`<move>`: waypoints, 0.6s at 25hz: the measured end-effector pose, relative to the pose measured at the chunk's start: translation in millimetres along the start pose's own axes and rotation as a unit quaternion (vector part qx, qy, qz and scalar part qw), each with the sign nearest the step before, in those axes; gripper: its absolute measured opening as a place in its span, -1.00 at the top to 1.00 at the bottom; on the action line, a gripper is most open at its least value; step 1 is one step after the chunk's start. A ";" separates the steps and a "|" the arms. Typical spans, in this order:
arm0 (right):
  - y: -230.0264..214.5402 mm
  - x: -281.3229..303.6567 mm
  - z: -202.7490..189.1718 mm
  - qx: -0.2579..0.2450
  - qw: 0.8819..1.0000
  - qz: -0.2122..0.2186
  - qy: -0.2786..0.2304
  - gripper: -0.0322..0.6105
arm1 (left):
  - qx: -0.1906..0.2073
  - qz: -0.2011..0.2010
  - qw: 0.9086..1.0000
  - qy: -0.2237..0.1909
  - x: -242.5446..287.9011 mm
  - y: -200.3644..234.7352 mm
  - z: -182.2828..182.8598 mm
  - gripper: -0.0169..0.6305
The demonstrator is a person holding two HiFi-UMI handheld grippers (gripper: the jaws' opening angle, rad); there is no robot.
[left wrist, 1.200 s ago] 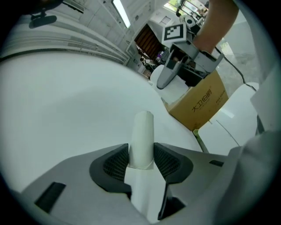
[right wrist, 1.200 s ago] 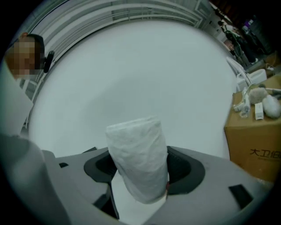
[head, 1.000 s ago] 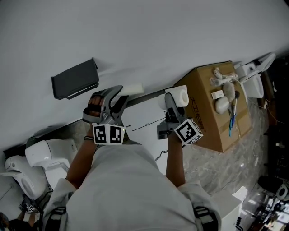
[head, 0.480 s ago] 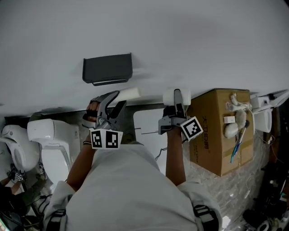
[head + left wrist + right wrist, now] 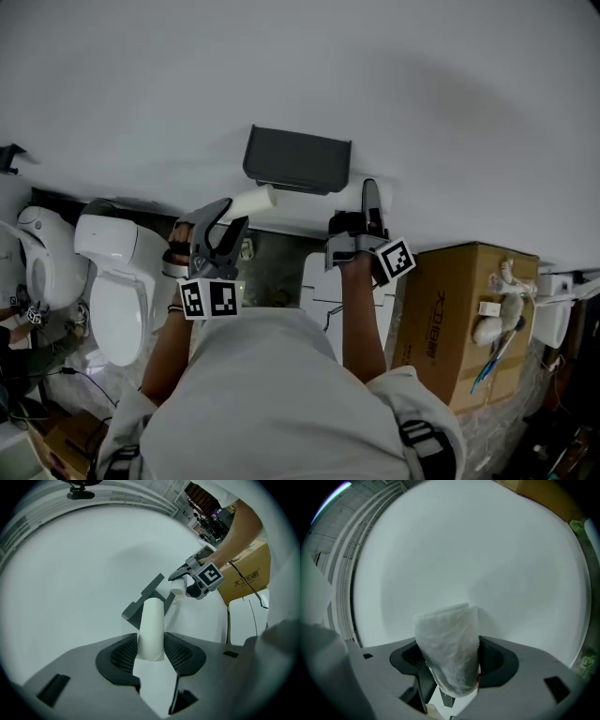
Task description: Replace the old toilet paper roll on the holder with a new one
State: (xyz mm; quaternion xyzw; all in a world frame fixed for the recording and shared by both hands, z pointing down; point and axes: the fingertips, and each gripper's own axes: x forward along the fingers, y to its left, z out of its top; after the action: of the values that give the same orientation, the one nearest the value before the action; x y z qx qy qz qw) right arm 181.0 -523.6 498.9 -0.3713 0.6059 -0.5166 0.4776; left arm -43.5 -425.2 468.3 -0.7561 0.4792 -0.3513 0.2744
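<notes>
Left claw [image 5: 151, 646] clamps a white tube [image 5: 152, 620], right claw [image 5: 449, 667] clamps the soft roll [image 5: 447, 639], both near the wall holder [image 5: 297, 159]; risk: the roll, pinched at one end, may tilt or slip out if it knocks the holder going in.

Bathroom fixtures and a loaded carton flank the two claws.
In the head view a white toilet [image 5: 111, 281] stands left of and lower than the left claw [image 5: 235, 212], with a second white fixture [image 5: 42, 267] farther left at the frame's edge. Right of and below the right claw [image 5: 368, 192] sits a brown cardboard box [image 5: 431, 281], carrying small white items [image 5: 487, 328] and a blue cord [image 5: 492, 361]. A white panel [image 5: 319, 281] lies below, between the claws. Plain white wall [image 5: 281, 75] fills the space ahead of both.
</notes>
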 end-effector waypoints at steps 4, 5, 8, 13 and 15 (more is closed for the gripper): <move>-4.4 16.1 -18.1 0.039 0.999 0.008 -0.005 -0.09 | -0.003 0.011 1.000 0.020 -4.4 9.5 -20.6 0.33; -5.1 15.4 -18.3 0.047 0.999 0.012 -0.012 -0.08 | -0.004 0.012 1.000 0.023 -6.6 10.7 -24.7 0.33; -3.8 7.8 -17.7 0.049 0.998 0.016 -0.025 -0.08 | -0.007 0.014 0.999 0.029 -14.7 17.6 -34.1 0.33; 7.2 4.4 -27.9 0.028 0.999 0.023 -0.026 -0.08 | -0.013 0.010 1.000 0.026 -21.7 33.3 -48.2 0.33; 11.2 5.8 -45.5 0.002 1.000 0.018 -0.004 -0.08 | -0.011 0.006 1.000 0.024 -27.5 35.8 -53.2 0.33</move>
State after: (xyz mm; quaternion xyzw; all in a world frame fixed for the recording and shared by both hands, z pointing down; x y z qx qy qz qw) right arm 136.1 -514.5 487.2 -0.3613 0.6097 -0.5073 0.4903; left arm -112.9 -418.1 466.0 -0.7474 0.4942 -0.3625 0.2566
